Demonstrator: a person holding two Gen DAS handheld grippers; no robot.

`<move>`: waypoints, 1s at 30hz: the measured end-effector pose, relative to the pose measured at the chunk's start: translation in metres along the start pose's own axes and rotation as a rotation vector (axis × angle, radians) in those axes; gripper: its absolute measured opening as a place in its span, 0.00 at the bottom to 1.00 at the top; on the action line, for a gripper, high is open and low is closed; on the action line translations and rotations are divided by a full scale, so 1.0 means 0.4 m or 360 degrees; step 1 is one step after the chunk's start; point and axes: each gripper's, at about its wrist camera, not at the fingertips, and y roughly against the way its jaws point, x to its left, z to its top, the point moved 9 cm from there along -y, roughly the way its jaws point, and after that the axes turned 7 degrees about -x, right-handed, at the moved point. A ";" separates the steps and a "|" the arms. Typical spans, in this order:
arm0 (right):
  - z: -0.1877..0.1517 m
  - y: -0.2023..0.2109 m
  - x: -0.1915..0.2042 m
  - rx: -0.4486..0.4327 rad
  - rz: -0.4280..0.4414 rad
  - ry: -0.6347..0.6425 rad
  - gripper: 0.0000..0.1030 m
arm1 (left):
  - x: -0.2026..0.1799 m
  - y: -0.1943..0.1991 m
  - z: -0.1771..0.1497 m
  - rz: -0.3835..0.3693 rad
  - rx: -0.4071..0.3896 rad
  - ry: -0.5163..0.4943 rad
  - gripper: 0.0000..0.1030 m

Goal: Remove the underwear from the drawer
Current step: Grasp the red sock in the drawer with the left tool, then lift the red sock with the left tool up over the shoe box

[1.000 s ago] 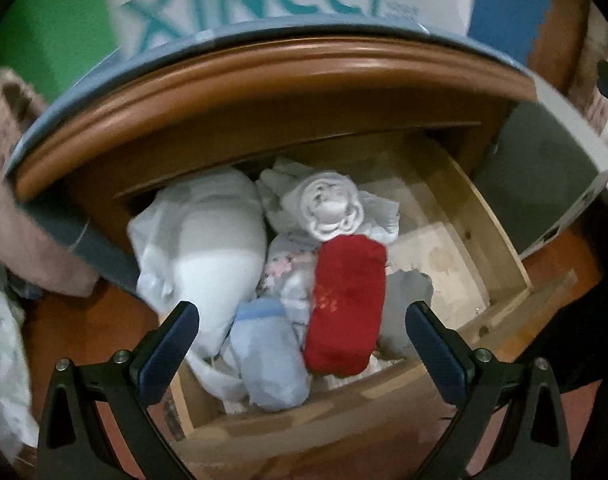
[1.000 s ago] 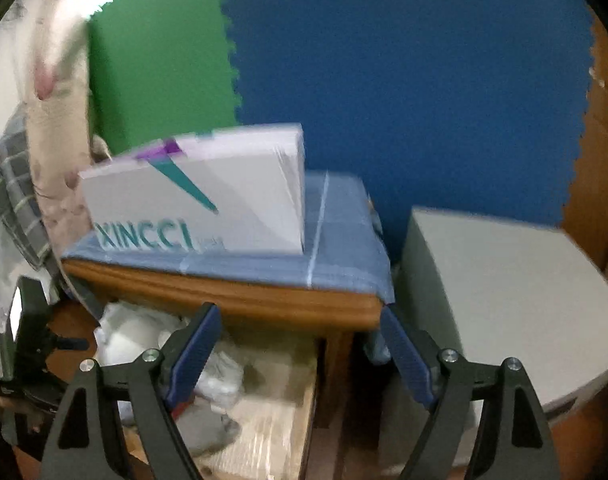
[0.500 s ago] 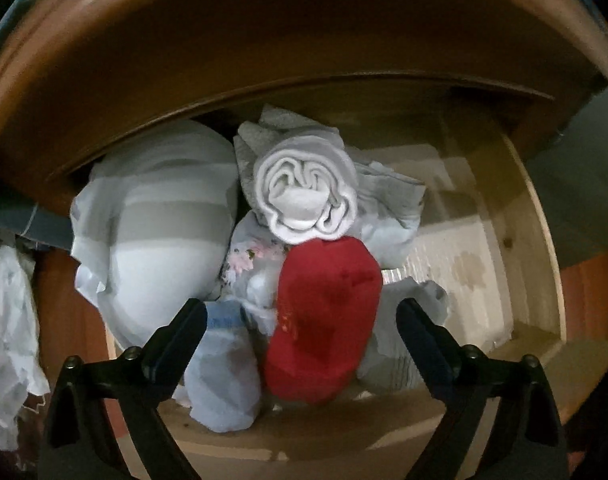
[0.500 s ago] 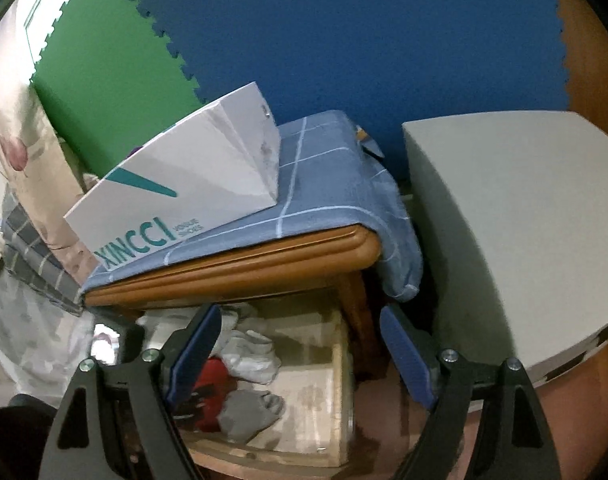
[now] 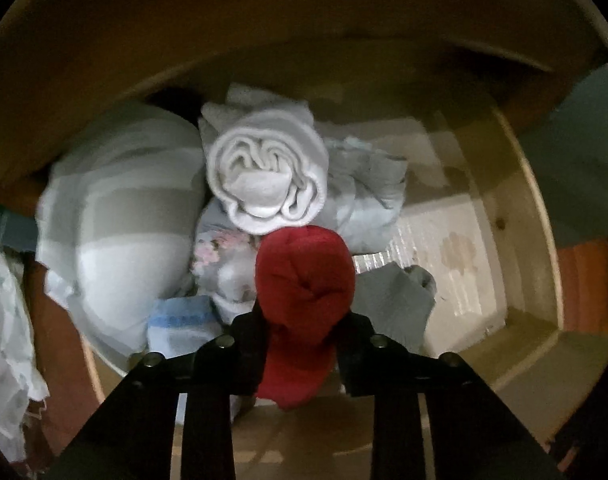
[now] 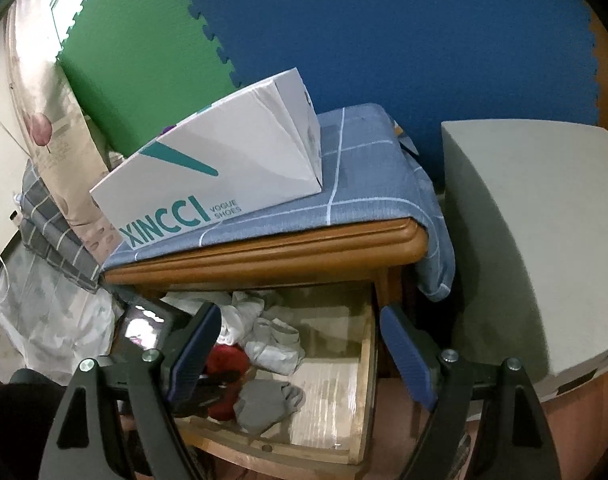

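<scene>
Drawer (image 6: 360, 392) hangs open under clothed nightstand (image 6: 288, 248) — blue wall mat (image 6: 404, 40) behind.

The red knitted cloth bundle (image 5: 304, 276) at the centre of the left wrist view looks soft and matt, with a fine fuzzy weave. Above it, the rolled white terry cloth (image 5: 266, 178) shows thick, plush folds. The pale wooden drawer (image 5: 516, 240) has a smooth, unvarnished rim, and its floor is lined with slightly glossy, stained paper. In the right wrist view, the white cardboard shoe box (image 6: 224, 176) in the upper middle is smooth with a faint sheen, resting on matt blue checked cloth (image 6: 368, 168) over a glossy varnished brown wooden tabletop (image 6: 288, 248). The right gripper's blue fingers (image 6: 404, 352) look like matt ribbed plastic.
</scene>
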 end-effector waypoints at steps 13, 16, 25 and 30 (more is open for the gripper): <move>-0.063 -0.069 0.045 0.0172 -0.0004 0.0145 0.81 | 0.040 0.327 0.024 -0.0009 -0.0404 -0.0016 0.23; -0.075 -0.075 0.056 0.0191 -0.0004 0.0181 0.81 | 0.032 0.371 0.029 0.0009 -0.0488 -0.0053 0.23; -0.077 -0.082 0.016 0.0206 -0.0169 0.0225 0.82 | 0.026 0.427 0.014 0.0000 -0.0598 -0.0055 0.23; -0.069 -0.078 -0.011 0.0190 -0.0245 0.0206 0.81 | 0.052 0.474 0.017 0.0046 -0.0676 -0.0075 0.23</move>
